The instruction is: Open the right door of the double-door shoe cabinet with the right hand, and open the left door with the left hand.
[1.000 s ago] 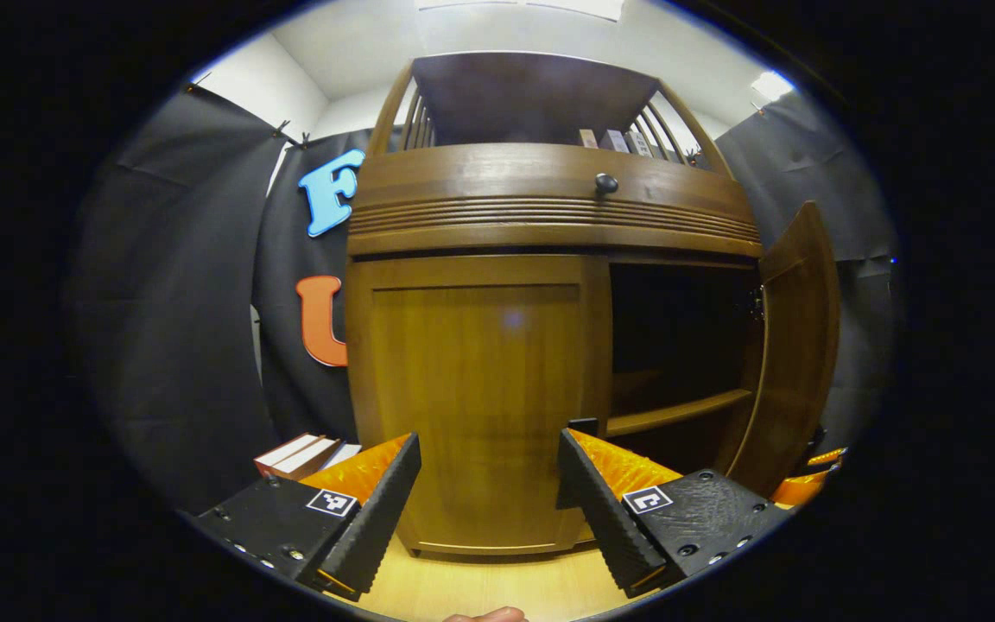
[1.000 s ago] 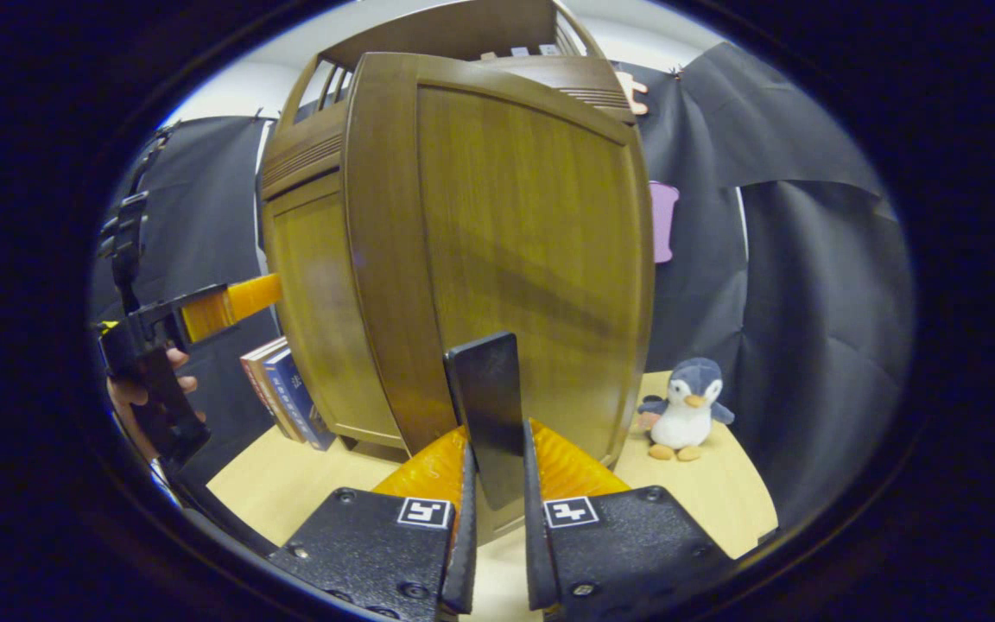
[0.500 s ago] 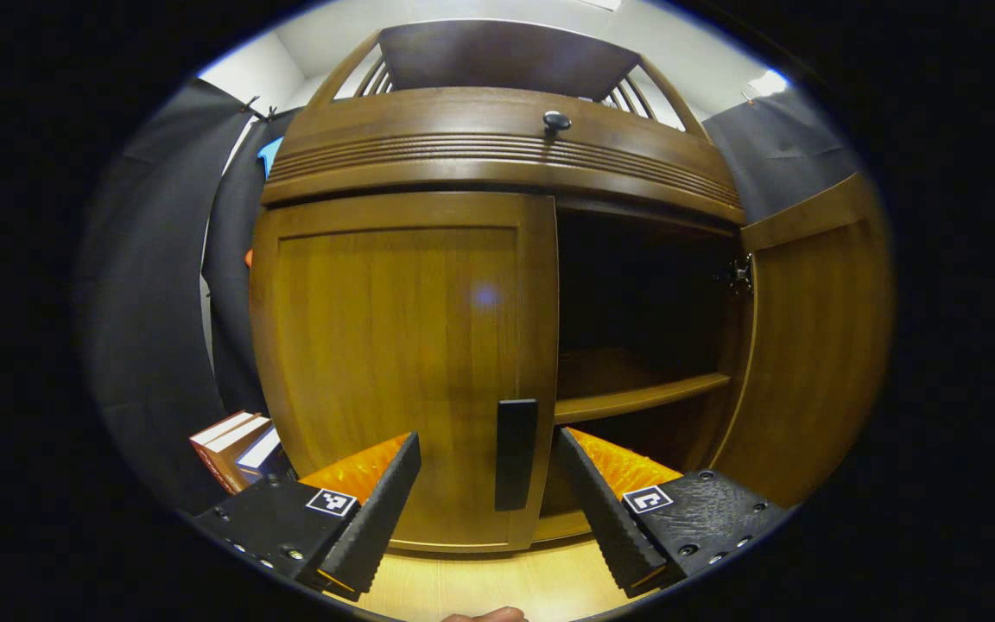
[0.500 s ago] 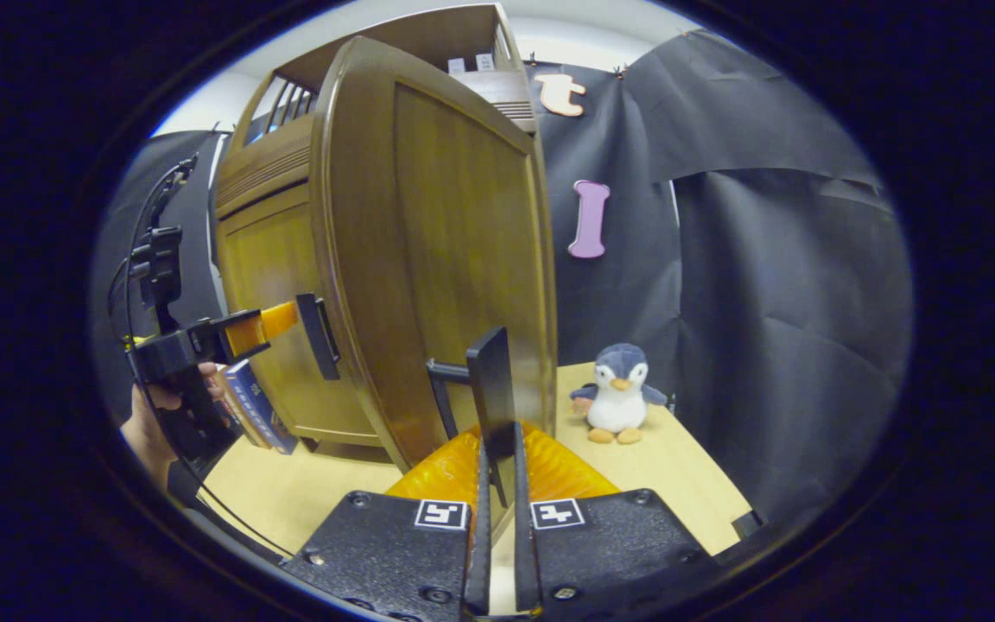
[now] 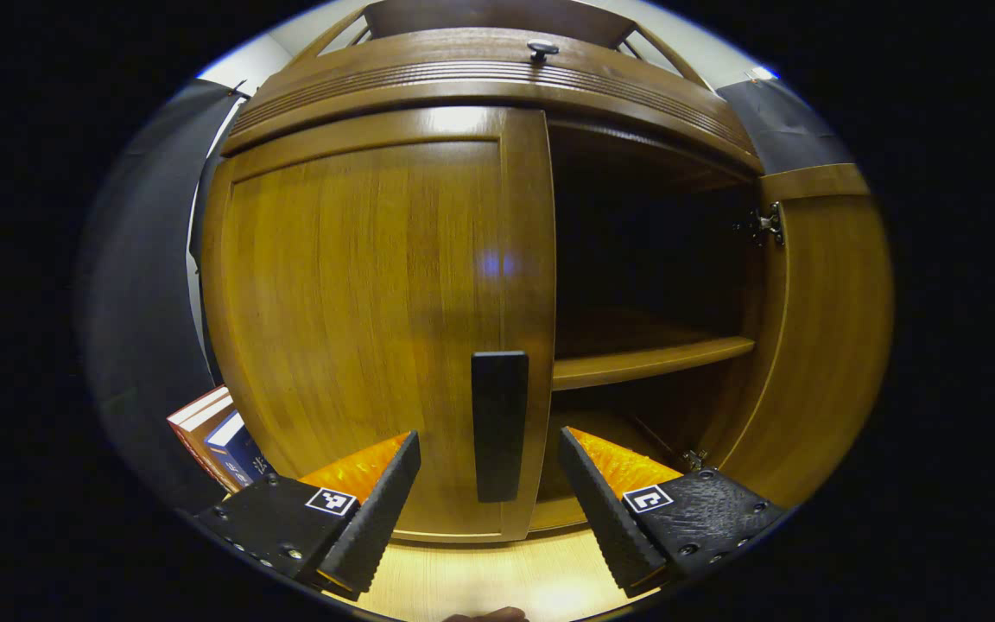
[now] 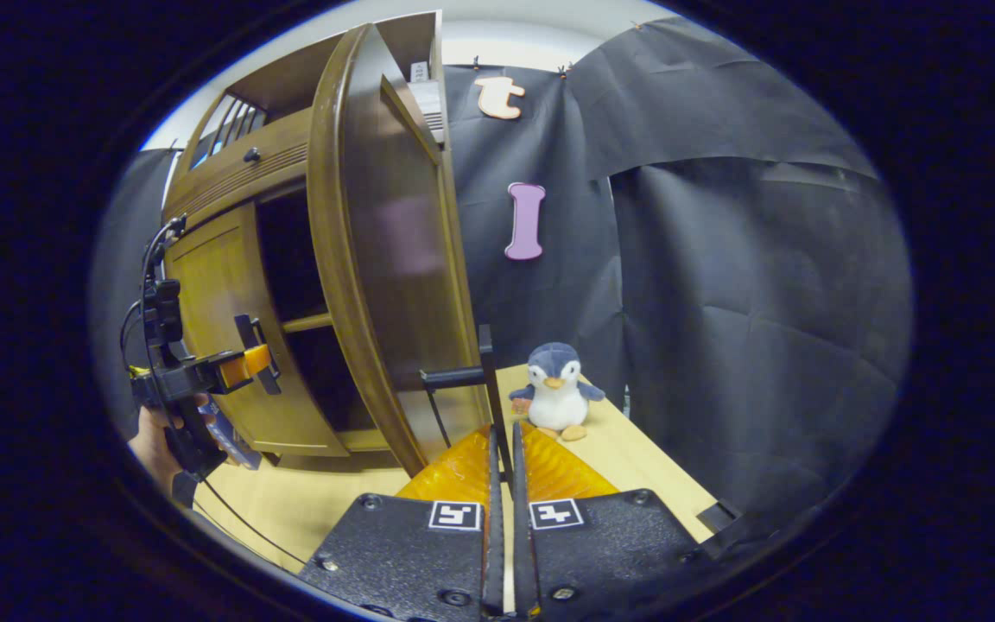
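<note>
Wooden and brown, the shoe cabinet [image 5: 497,78] stands on the tabletop [image 6: 316,501] with its right door [image 6: 394,259] swung wide, the right gripper [image 6: 502,449] clamped on that door's black handle [image 6: 484,380]. Its left door [image 5: 359,320] is closed, and the left gripper [image 5: 489,458] hangs before that door's black handle [image 5: 498,423], fingers spread to either side without touching it. A toy penguin [image 6: 556,390] sits by the cloth wall, books [image 5: 212,432] beside the cabinet

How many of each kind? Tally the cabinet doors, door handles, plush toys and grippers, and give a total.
Cabinet doors: 2 (left door, right door)
Door handles: 2 (left handle, right handle)
Plush toys: 1 (plush penguin)
Grippers: 2 (left gripper, right gripper)
Total: 7
</note>
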Motion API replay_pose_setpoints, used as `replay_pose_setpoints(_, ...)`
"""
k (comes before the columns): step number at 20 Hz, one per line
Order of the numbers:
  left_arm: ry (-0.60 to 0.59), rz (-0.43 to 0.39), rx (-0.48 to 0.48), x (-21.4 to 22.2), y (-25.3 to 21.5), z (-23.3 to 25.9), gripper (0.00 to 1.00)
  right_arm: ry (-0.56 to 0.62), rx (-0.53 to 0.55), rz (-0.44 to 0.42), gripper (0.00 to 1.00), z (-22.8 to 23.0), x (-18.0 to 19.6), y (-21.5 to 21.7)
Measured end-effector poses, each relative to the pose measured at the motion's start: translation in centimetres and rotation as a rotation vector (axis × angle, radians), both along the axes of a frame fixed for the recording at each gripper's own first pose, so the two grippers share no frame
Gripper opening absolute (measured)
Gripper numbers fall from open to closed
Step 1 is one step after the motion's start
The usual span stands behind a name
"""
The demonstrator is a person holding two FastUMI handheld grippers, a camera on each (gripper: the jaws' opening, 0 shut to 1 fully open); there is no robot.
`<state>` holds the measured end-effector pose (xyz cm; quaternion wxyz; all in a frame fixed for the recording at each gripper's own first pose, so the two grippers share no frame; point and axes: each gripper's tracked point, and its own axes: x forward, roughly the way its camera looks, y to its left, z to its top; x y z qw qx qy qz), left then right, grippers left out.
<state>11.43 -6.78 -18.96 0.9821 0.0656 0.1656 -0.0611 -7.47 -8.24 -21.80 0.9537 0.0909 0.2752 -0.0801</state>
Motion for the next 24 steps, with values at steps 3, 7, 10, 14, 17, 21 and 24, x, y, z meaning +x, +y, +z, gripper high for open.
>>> replay_pose_setpoints(3,-0.01,-0.022,0.018,1.2,-0.5,-0.8,0.96,0.006,-0.022,-0.021,0.08,0.3,-0.7,-0.9)
replay_pose_setpoints(7,-0.027,0.007,0.044,2.0,0.0,-1.3,1.0,0.025,-0.048,-0.103,0.08,0.2,-2.5,-3.5)
replay_pose_setpoints(10,-0.07,0.024,0.024,3.2,0.5,-0.1,0.92,0.015,-0.013,-0.118,0.08,0.9,-3.6,-4.6)
replay_pose_setpoints(14,-0.055,-0.002,0.009,3.6,-0.1,-0.3,0.78,0.011,-0.029,-0.08,0.2,1.5,-4.4,-3.9)
replay_pose_setpoints(17,-0.065,-0.018,0.005,3.4,0.0,-0.2,0.87,0.011,-0.091,-0.007,0.45,2.4,-5.0,-2.5)
replay_pose_setpoints(21,-0.05,-0.066,-0.027,3.2,-1.2,-0.4,0.52,-0.007,-0.194,0.108,0.73,3.9,-5.8,-0.5)
replay_pose_setpoints(24,-0.041,-0.068,-0.058,3.3,-1.1,-0.6,0.31,-0.036,-0.212,0.149,0.79,5.4,-6.0,-0.1)
